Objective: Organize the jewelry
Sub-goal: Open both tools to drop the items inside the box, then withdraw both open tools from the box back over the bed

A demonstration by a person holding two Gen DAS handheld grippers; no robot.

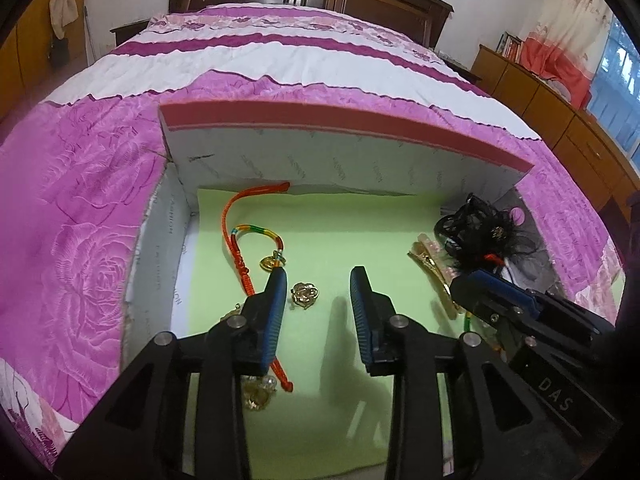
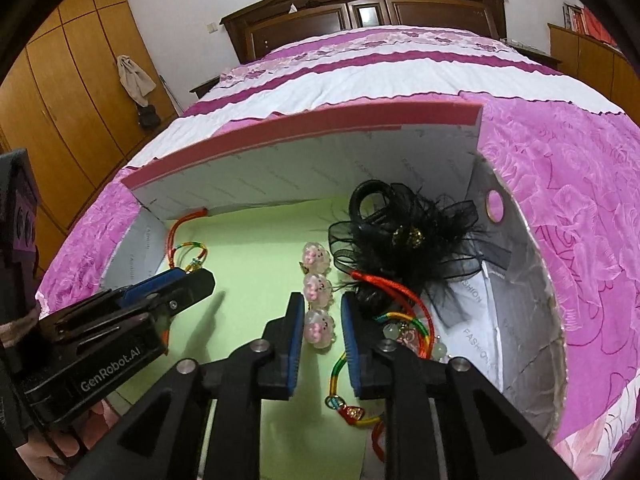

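A cardboard box point(image 1: 280, 160) with a green floor point(image 1: 340, 232) lies on the bed and holds the jewelry. My left gripper point(image 1: 318, 282) is open and empty, low over the floor. A small gold rose charm point(image 1: 305, 294) lies between its fingers. A red cord bracelet point(image 1: 236, 220) with a gold charm runs under its left finger. My right gripper point(image 2: 319, 306) is open around a hair clip with pink pig beads point(image 2: 318, 284), touching or not I cannot tell. A black feathered claw clip point(image 2: 408, 236) and a rainbow cord bracelet point(image 2: 404, 320) lie to its right.
The box's back wall point(image 2: 304, 176) and side walls point(image 2: 516, 280) hem in both grippers. A gold hair clip point(image 1: 434, 272) lies at the right in the left wrist view. The pink flowered bedspread point(image 1: 80, 208) surrounds the box. Wooden cabinets point(image 1: 560, 112) stand at the right.
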